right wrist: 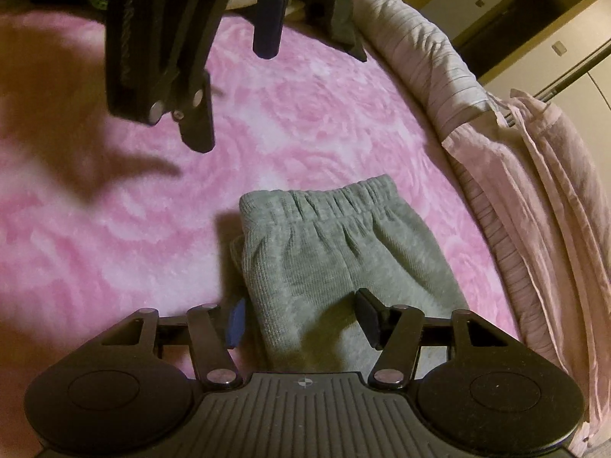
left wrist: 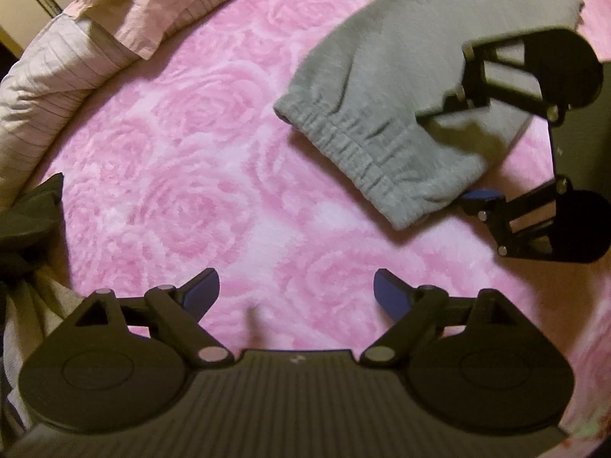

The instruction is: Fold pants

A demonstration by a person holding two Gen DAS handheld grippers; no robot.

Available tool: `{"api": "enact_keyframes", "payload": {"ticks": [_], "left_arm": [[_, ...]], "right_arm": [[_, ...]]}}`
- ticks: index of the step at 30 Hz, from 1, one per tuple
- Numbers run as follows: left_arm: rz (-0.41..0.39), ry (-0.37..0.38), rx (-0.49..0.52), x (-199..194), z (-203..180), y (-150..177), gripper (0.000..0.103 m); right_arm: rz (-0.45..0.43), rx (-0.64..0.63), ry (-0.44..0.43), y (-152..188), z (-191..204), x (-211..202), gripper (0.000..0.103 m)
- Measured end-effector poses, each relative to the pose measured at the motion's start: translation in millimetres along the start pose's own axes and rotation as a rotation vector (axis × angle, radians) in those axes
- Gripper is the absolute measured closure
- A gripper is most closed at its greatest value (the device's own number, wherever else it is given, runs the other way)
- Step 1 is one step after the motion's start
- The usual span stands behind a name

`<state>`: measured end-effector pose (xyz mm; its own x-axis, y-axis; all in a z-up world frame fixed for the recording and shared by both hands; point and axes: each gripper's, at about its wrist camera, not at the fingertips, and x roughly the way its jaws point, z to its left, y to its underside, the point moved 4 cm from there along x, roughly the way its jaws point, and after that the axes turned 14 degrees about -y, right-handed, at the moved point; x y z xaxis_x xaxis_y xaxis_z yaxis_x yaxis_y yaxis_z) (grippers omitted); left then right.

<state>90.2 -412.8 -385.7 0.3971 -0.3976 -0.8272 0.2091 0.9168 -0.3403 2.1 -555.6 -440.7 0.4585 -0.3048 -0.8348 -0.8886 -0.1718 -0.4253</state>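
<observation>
Fingers (right wrist: 368,315) of right gripper (right wrist: 301,318) straddle grey pants (right wrist: 324,252), unclamped.

The left gripper (left wrist: 297,291) points steeply down, jaws spread wide and empty. The right gripper (right wrist: 301,320) tilts down, its jaws half apart, straddling cloth.

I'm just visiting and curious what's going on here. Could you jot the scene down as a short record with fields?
surface: pink rose-patterned blanket
garment: grey pants, lying folded over, elastic band at the far end in the right wrist view
left tool: open, nothing between its fingers, over bare blanket
right tool: open, straddling one edge of the pants, pads not seen pressing
at the blanket's edge: striped bedding and a pale pink cloth
stage: pants partly folded, neither tool holding them
</observation>
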Motion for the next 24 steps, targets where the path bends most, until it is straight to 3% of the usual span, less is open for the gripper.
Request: {"api": "enact_keyframes", "payload": {"ticks": [1, 2, 3, 9, 15, 18, 20, 24], "left_arm": [[-0.005, -0.003, -0.006, -1.7, 2.0, -0.7, 0.017], [-0.012, -0.008, -0.010, -4.1, 3.4, -1.2, 0.017], [-0.020, -0.016, -0.013, -7.1, 5.1, -2.2, 0.017], [-0.047, -0.044, -0.020, -24.7, 13.1, -14.4, 0.017], [-0.081, -0.069, 0.029, -41.7, -5.0, -51.7, 0.017], [-0.108, -0.075, 0.061, -50.4, -23.5, -85.4, 0.017], [-0.126, -0.071, 0.075, -56.5, -40.4, -112.9, 0.016], [-0.151, -0.040, 0.136, -59.3, -90.2, -165.1, 0.016]], "right_arm": [[-0.002, 0.016, -0.011, 0.2, -1.1, -0.8, 0.070], [0.003, 0.034, -0.015, 0.0, -2.3, -2.0, 0.086], [-0.001, 0.054, -0.005, -0.8, -4.1, -4.8, 0.089], [-0.136, 0.338, -0.071, -2.9, -50.5, -51.6, 0.093], [-0.342, 0.631, -0.098, 16.9, -122.6, -119.6, 0.094], [-0.462, 0.815, -0.081, 52.1, -169.1, -158.8, 0.094], [-0.552, 0.962, -0.048, 92.5, -203.2, -188.5, 0.094], [-0.706, 1.309, 0.077, 211.4, -248.8, -239.5, 0.094]]}}
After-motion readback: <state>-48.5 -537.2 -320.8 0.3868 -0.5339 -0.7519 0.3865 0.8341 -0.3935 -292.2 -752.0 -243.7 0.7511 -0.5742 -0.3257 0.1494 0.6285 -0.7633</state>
